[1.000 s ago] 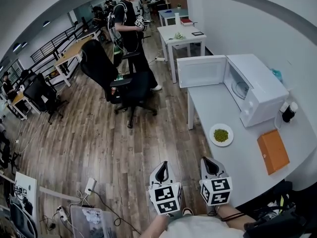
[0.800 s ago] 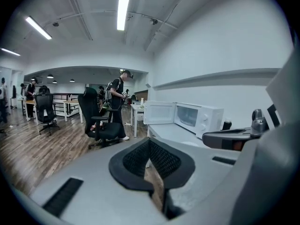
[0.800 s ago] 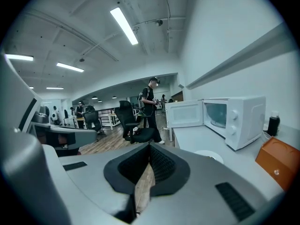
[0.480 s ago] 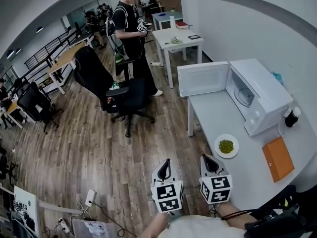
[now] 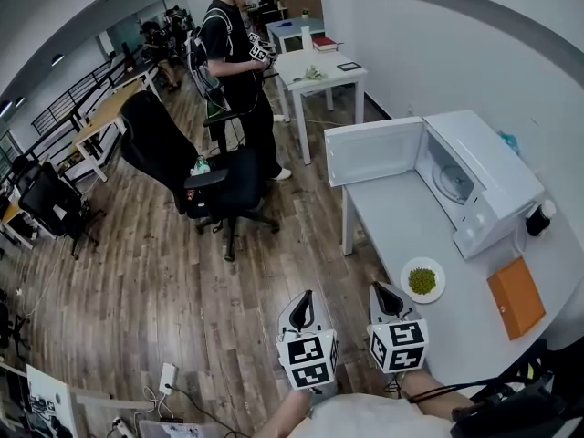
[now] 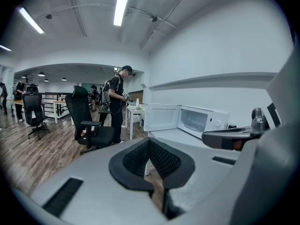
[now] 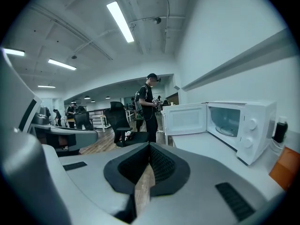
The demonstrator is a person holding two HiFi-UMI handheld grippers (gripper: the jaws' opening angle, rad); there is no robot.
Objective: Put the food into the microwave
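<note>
Two grippers clenched on nothing; the food is not yet picked up.
Left gripper point(image 5: 305, 304) and right gripper point(image 5: 383, 297) are held side by side at bottom centre of the head view, jaws pressed together in both gripper views. The peas point(image 5: 422, 281) are heaped on a white plate point(image 5: 408, 286) at lower right, on the table point(image 5: 401, 217), between the microwave point(image 5: 493, 172) and an orange box point(image 5: 516, 297). The door point(image 5: 374, 151) is swung wide open. The plate is judged stiff, light, likely slick and breakable. The peas are loose and would roll, so the near rim should be gripped and the plate kept level.
</note>
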